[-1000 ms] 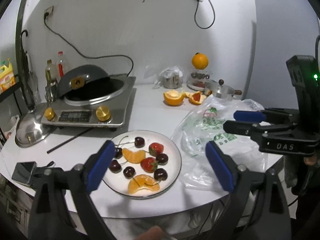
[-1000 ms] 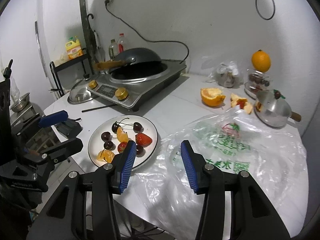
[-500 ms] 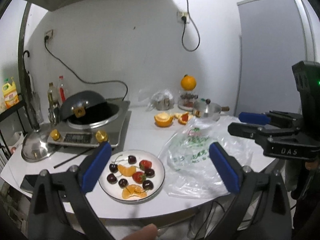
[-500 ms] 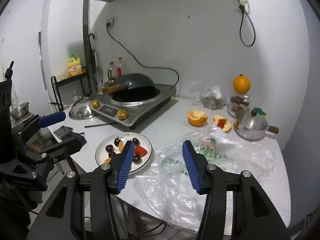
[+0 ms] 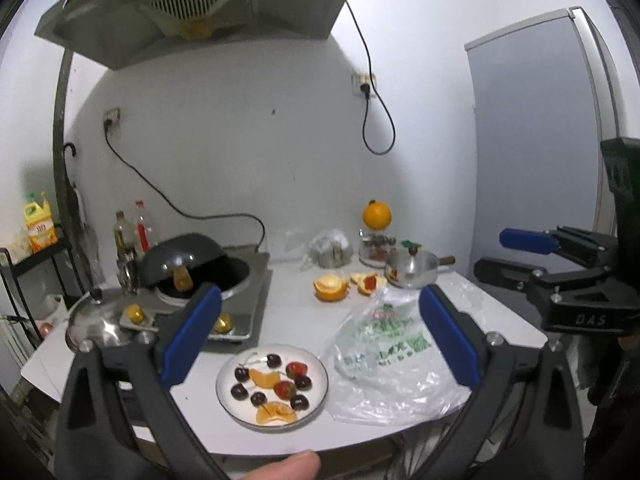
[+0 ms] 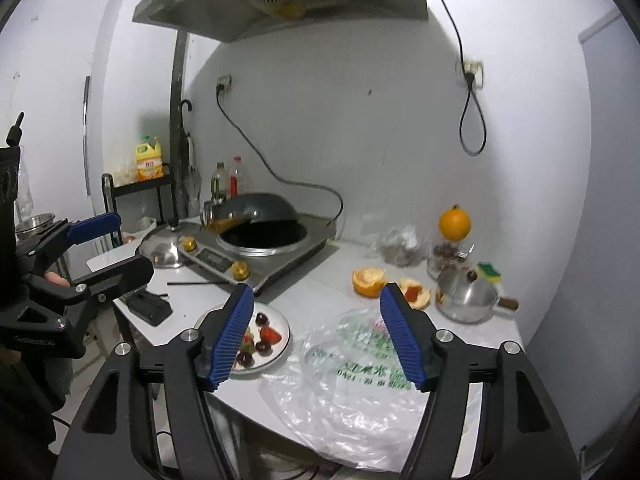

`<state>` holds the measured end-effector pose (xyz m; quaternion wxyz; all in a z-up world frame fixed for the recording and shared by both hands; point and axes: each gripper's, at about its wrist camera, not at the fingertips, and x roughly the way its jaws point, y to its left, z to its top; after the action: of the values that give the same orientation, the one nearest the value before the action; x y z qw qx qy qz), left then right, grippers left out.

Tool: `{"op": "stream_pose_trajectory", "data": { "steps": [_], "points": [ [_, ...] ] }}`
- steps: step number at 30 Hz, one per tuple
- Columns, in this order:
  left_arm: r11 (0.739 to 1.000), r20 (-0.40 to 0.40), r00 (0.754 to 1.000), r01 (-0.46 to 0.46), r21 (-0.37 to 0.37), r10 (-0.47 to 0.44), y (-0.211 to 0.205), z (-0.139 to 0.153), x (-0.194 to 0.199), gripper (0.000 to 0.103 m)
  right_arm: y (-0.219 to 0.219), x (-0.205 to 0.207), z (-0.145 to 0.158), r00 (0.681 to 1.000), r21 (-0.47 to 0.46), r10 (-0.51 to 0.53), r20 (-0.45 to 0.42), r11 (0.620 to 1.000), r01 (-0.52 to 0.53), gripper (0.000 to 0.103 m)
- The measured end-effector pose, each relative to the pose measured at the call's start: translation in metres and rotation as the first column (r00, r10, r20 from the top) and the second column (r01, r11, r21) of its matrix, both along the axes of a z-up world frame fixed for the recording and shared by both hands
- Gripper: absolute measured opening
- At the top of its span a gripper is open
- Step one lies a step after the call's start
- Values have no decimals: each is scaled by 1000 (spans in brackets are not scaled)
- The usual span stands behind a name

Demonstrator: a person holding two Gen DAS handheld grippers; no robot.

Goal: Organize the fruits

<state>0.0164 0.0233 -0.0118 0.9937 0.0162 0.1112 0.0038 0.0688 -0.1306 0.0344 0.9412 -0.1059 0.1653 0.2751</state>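
Grippers higher; fruit-filled plate (image 5: 316,400) farther below

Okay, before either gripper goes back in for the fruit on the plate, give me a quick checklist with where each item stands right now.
1. Left gripper empty and open: ok, nothing between its pads.
2. Right gripper empty: ok, its jaws are opening with nothing between them.
3. Fruit settled on the white plate: ok, cherries, strawberries and orange segments all lie inside the rim.
4. Plastic bag clear of the plate: cannot tell, its edge lies right against the rim.
5. Grippers clear of each other: ok, they are apart on either side of the plate.
6. Plate safely on the counter: ok, but near the front edge.
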Motion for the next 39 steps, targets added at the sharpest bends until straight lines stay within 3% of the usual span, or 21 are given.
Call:
{"op": "stream_pose_trajectory", "data": {
  "steps": [7,13,39],
  "points": [
    [1000,76,997,6,2,-6,-4,31,-18,102,-6,-17,24,997,21,-10,74,1000,8,72],
    [1000,92,996,5,17,-6,-11,44,-25,102,-12,-26,34,995,37,-22,101,999,18,72],
    [1000,95,995,-15,-14,17,-10,51,-22,102,-10,-30,40,993,30,-7,115,1000,4,72]
  ]
}}
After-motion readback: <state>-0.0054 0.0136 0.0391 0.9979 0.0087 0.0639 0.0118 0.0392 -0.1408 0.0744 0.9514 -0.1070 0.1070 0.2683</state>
